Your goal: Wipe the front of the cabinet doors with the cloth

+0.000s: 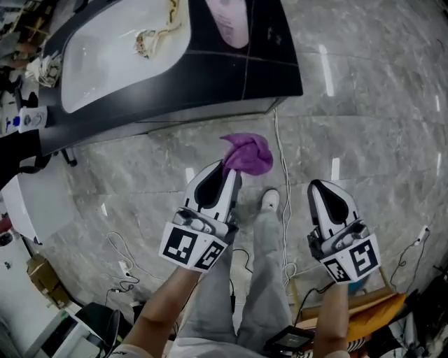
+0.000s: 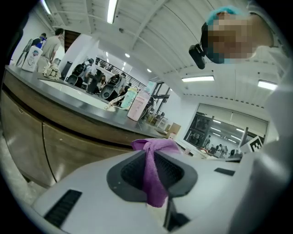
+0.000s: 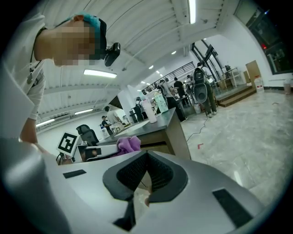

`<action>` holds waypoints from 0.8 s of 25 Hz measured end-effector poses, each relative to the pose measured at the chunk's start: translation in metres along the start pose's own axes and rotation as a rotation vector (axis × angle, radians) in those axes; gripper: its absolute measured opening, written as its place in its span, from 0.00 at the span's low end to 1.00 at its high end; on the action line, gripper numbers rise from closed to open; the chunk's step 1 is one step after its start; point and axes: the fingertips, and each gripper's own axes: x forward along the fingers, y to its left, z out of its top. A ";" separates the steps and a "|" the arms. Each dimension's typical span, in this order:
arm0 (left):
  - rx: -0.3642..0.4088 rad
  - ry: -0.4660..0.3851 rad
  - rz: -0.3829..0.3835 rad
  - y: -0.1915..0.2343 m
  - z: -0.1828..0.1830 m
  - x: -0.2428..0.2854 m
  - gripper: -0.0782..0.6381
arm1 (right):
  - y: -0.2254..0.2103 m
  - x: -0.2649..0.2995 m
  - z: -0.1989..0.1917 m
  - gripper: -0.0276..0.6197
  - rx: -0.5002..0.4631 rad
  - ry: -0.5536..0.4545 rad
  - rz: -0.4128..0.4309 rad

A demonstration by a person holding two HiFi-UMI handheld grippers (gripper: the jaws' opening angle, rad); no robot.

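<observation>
In mid-frame the left gripper (image 1: 227, 171) pinches the purple cloth (image 1: 247, 154) just below the cabinet (image 1: 269, 70), while the right gripper (image 1: 318, 187), lower right, is closed and empty.

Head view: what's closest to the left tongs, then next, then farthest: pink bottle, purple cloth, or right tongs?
1. purple cloth: pinched in the left tongs.
2. right tongs: alongside, to the right.
3. pink bottle: up on the counter, far ahead.

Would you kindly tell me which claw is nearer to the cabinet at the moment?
Left. The left claw, shut on the purple cloth, points at the cabinet from just short of it. The right claw sits farther back, off to the right.
</observation>
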 end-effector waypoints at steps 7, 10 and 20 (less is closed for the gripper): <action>0.006 0.017 0.009 0.003 -0.044 0.037 0.18 | -0.024 0.002 -0.041 0.09 0.049 0.032 -0.004; 0.019 0.007 0.020 0.003 -0.054 0.056 0.18 | -0.034 0.003 -0.049 0.09 0.058 0.044 0.001; 0.011 -0.009 0.022 0.005 -0.062 0.108 0.18 | -0.045 0.012 -0.062 0.09 0.092 0.076 -0.006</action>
